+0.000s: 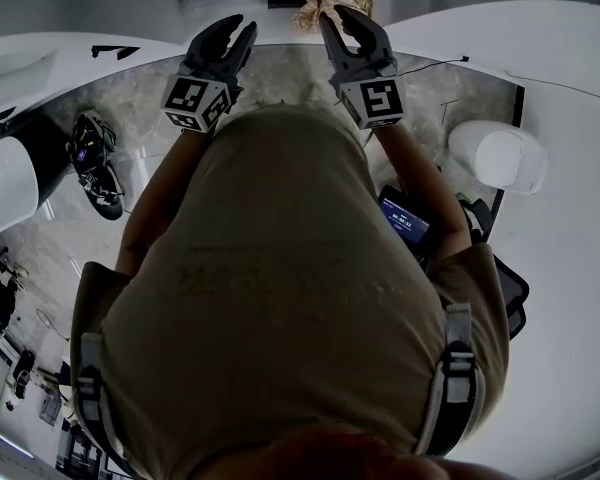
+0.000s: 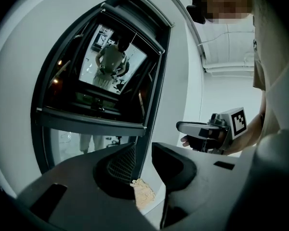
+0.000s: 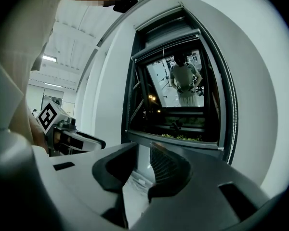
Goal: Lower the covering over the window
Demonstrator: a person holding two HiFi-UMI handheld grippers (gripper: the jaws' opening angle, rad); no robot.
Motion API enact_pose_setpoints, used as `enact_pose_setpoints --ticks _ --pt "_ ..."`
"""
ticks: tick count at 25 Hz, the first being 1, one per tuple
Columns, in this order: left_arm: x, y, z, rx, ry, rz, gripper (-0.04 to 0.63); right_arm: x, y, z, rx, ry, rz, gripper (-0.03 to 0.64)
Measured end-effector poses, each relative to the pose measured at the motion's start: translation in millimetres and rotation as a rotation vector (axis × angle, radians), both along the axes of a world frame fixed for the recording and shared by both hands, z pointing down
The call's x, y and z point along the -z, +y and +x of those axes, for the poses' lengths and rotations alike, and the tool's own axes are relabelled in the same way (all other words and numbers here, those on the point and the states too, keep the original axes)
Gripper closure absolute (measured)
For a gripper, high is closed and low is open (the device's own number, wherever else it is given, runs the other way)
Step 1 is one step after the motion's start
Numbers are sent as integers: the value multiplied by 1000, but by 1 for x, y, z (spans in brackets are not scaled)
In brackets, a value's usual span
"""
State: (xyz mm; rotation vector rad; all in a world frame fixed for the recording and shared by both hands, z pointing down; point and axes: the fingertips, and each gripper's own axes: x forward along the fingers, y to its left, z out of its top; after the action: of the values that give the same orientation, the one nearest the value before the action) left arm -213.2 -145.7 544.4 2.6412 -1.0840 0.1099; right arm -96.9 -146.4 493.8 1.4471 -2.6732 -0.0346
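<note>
Ahead of both tongs: window [image 3: 183, 95], well apart from the jaws.
Covering [image 3: 171, 30]: pale band drawn up along the window's top, above and beyond both tongs.
Left tongs [image 2: 143, 153]: jaws apart, nothing between.
Right tongs [image 3: 143, 150]: jaws apart, empty.
Handling: probably a light, soft sheet with a stiffer lower edge; may spring back.
Hold: pinch that lower edge mid-width, or the thin cord [image 3: 164, 64], if it is one.

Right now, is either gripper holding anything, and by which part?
Nothing is held: the left gripper and the right gripper both have jaws apart with nothing between them, facing the window.
</note>
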Motion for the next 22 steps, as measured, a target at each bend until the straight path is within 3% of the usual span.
enact_pose_setpoints --ticks 11,16,22 --pt "-6 7 -2 -43 -11 -2 502 -5 8 8 -60 27 10 537" --pt "-6 37 -28 -71 -6 21 502 -12 40 -21 -81 49 11 537" --pt "-20 57 -40 -83 -9 -5 502 -24 62 -33 -83 52 -14 537"
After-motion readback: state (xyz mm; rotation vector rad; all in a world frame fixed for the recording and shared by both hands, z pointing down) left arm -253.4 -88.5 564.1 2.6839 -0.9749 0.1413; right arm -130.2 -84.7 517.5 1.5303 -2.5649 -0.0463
